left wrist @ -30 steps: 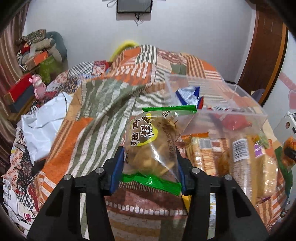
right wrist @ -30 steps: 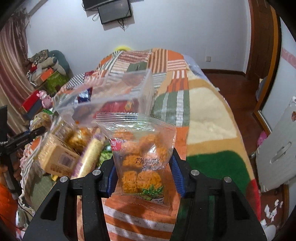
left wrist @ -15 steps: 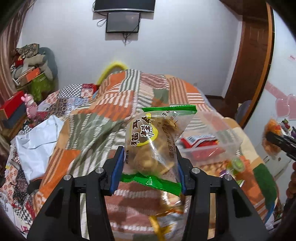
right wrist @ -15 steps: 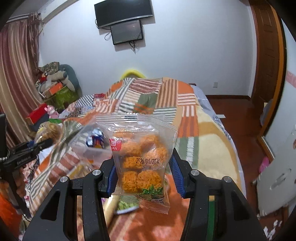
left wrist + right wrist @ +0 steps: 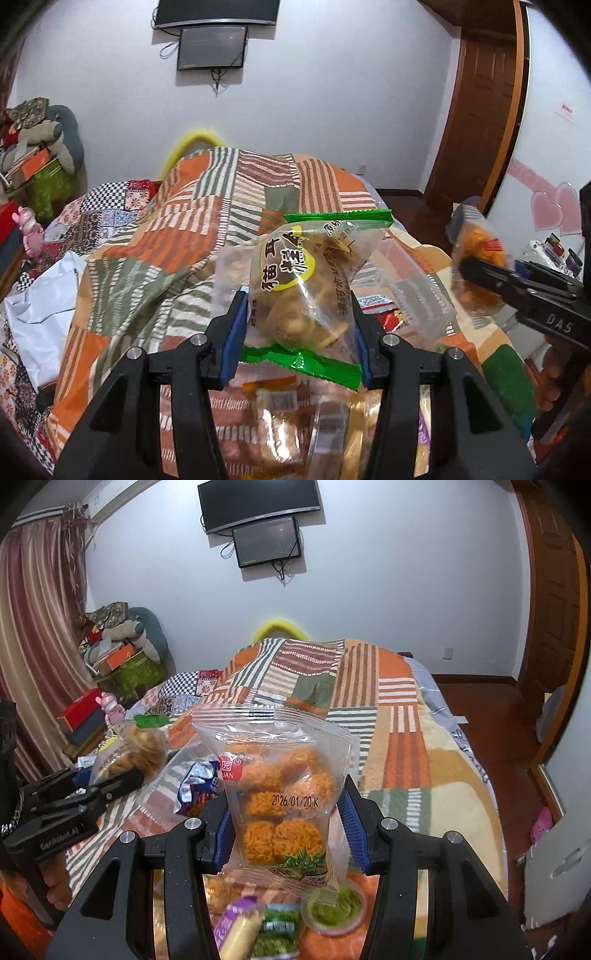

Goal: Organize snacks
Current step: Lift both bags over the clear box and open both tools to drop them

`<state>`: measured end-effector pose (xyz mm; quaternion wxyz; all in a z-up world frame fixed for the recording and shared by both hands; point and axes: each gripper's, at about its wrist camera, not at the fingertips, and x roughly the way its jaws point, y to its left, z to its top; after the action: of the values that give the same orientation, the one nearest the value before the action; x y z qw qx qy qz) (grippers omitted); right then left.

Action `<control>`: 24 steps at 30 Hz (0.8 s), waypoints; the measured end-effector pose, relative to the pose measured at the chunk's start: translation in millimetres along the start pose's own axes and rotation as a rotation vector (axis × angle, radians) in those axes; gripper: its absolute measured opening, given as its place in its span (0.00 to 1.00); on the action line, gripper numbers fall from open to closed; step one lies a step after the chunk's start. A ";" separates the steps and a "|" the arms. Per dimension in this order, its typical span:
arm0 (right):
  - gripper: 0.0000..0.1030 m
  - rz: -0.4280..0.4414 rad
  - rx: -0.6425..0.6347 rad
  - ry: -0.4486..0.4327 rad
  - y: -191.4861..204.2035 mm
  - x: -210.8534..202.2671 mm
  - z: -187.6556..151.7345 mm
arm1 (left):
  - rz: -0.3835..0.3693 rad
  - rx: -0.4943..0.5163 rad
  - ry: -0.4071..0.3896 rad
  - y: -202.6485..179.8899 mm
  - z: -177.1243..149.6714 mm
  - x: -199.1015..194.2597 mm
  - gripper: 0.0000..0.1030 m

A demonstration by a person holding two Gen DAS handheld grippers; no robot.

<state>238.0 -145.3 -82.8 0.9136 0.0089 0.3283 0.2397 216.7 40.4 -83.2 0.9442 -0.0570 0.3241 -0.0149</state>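
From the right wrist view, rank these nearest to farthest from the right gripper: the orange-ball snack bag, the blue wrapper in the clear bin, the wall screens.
1. Orange-ball snack bag: clamped in the right gripper.
2. Blue wrapper: just beyond, to the left, inside the clear bin.
3. Wall screens: far wall, past the bed.

The blanket (image 5: 402,716) is a patchwork of orange, green, brown and cream stripes. Near, the left bag (image 5: 310,291) is clear with green ends and a yellow label; its snacks are tan. The right bag (image 5: 280,797) is clear with a red label; its balls are orange. Far left, the curtain (image 5: 33,635) has brown and cream stripes. The far wall (image 5: 388,576) is white.
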 end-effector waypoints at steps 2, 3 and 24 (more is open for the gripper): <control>0.45 -0.002 -0.007 0.011 2.1 8.4 3.4 | -0.011 0.004 0.014 -2.2 3.6 8.6 0.48; 0.45 0.000 -0.008 0.020 2.1 13.4 4.0 | -0.017 0.004 0.021 -2.0 4.5 12.4 0.48; 0.40 0.004 -0.020 0.227 -5.2 82.2 -5.3 | -0.036 0.046 0.196 -9.1 2.0 84.9 0.48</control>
<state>292.1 -114.1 -136.9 0.8701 -0.0269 0.4273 0.2441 285.1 26.0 -132.4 0.9086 -0.0394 0.4134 -0.0448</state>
